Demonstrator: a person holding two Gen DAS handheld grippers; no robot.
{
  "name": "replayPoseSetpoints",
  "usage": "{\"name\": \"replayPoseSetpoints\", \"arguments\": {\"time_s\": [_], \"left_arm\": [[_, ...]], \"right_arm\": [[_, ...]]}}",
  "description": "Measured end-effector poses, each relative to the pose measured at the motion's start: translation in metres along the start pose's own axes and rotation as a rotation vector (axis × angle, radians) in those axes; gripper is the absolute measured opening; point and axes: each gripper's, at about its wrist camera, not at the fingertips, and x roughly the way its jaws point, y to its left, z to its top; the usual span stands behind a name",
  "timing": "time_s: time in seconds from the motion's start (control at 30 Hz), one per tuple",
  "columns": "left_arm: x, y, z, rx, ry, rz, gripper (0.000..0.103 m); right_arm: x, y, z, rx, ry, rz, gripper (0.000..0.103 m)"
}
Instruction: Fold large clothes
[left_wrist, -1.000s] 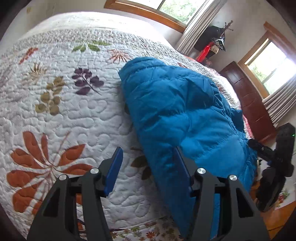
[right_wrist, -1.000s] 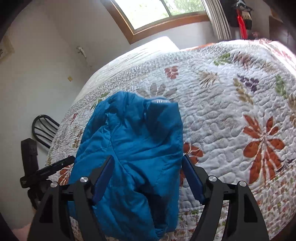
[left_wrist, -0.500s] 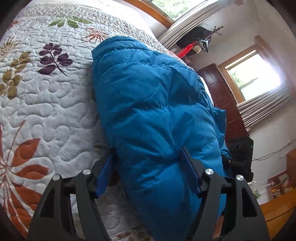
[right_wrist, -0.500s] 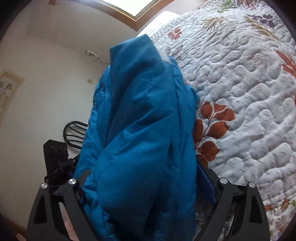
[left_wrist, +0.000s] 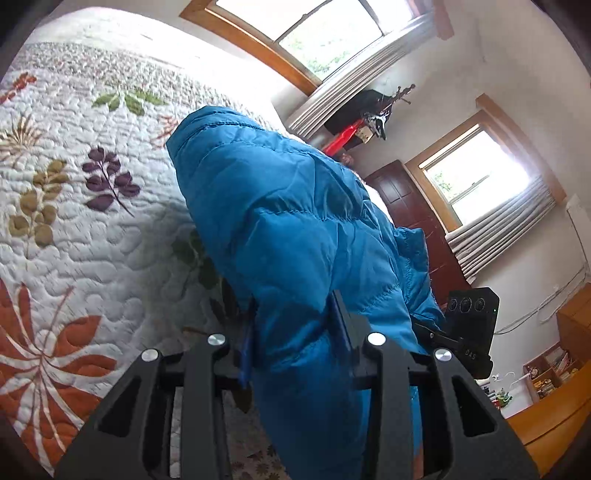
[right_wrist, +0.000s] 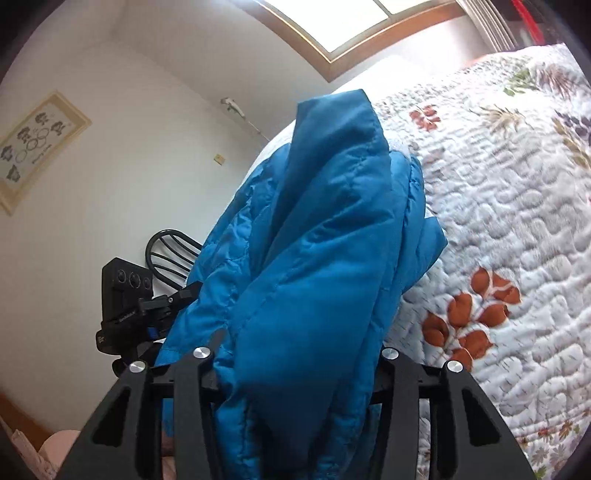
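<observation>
Both grippers have hold of the blue puffer jacket (left_wrist: 295, 229) and it's up off the quilt (left_wrist: 92, 236), bunched between them at the near edge of the bed. Left gripper (left_wrist: 295, 332): fingers drawn in, a thick fold of the hem pinched between the blue pads (left_wrist: 245, 350). Right gripper (right_wrist: 295, 354): fabric spills right over the fingers and hides the pads, padding packed tight between them, so it reads as clamped on the jacket too. From the left wrist view the far end of the jacket still rests against the quilt, toward the middle of the bed. From the right wrist view a loose flap stands tall above the bundle. Room to work with: a wide stretch of floral quilt lies uncovered to the left of the jacket in the left view and to the right of it in the right view, running up to the head of the bed under the window (left_wrist: 314, 37). Past the near edge, a black chair (right_wrist: 168, 251) stands by the wall
</observation>
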Motion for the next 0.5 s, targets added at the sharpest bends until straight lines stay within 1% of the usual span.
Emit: {"name": "replayPoseSetpoints", "arguments": {"time_s": [0.07, 0.17, 0.23, 0.27, 0.4, 0.5], "left_arm": [[-0.014, 0.003, 0.010, 0.005, -0.047, 0.015, 0.034], [-0.035, 0.011, 0.027, 0.024, -0.116, 0.069, 0.034], [-0.045, 0.024, 0.040, 0.016, -0.146, 0.101, 0.034], [-0.051, 0.032, 0.044, 0.008, -0.155, 0.114, 0.034], [-0.055, 0.070, 0.070, -0.014, -0.169, 0.179, 0.034], [-0.057, 0.103, 0.085, -0.039, -0.173, 0.211, 0.034]], "right_arm": [[0.013, 0.010, 0.016, -0.030, 0.004, 0.022, 0.047], [0.025, 0.014, 0.030, -0.059, 0.029, 0.051, 0.047], [0.034, 0.013, 0.036, -0.068, 0.053, 0.071, 0.047], [0.040, 0.012, 0.039, -0.070, 0.066, 0.075, 0.047], [0.059, 0.004, 0.050, -0.074, 0.116, 0.074, 0.047], [0.099, 0.007, 0.067, -0.082, 0.142, 0.064, 0.047]]}}
